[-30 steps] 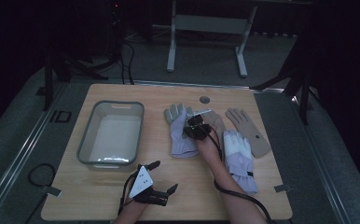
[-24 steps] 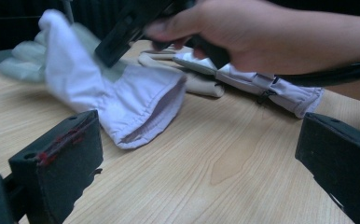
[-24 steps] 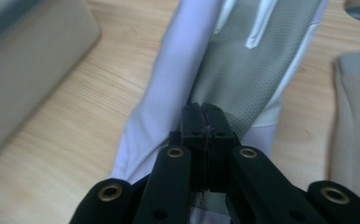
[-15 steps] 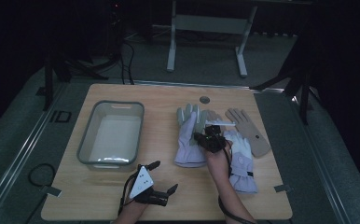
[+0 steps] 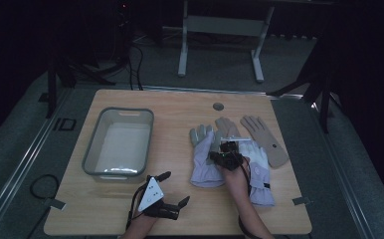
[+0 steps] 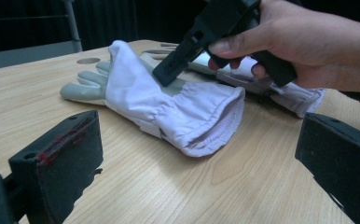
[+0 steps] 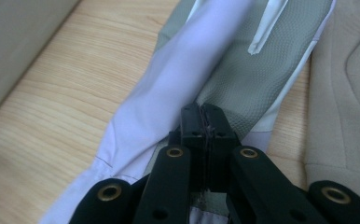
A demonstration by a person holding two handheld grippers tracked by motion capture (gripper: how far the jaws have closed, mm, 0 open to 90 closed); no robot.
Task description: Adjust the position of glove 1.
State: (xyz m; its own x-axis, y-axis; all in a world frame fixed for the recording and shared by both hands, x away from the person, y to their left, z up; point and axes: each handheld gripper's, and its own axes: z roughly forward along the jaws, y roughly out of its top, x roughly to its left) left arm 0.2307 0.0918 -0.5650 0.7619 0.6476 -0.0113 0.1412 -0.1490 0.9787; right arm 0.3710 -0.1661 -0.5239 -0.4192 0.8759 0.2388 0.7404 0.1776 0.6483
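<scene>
A white glove with a grey palm [image 5: 202, 162] lies at the middle of the table, its white side folded over the palm [image 7: 243, 79]. My right gripper [image 5: 214, 157] sits low on it, jaws shut on the fabric where the fold meets the palm [image 7: 205, 116]. In the left gripper view, the person's hand holds that gripper [image 6: 171, 74] with its tip pressed to the glove [image 6: 187, 112]. A second white glove [image 5: 260, 179] lies under the right forearm. My left gripper [image 5: 176, 188] rests near the front edge, jaws wide open with nothing between them.
A clear plastic bin [image 5: 93, 149] stands at the left of the table. Two tan gloves [image 5: 264, 137] lie flat behind the white ones, one partly covered [image 5: 225, 127]. A round hole [image 5: 218, 106] marks the tabletop at the back.
My right gripper has moved right and slightly nearer, dragging the white-and-grey glove with it toward the other gloves. The left gripper has stayed put.
</scene>
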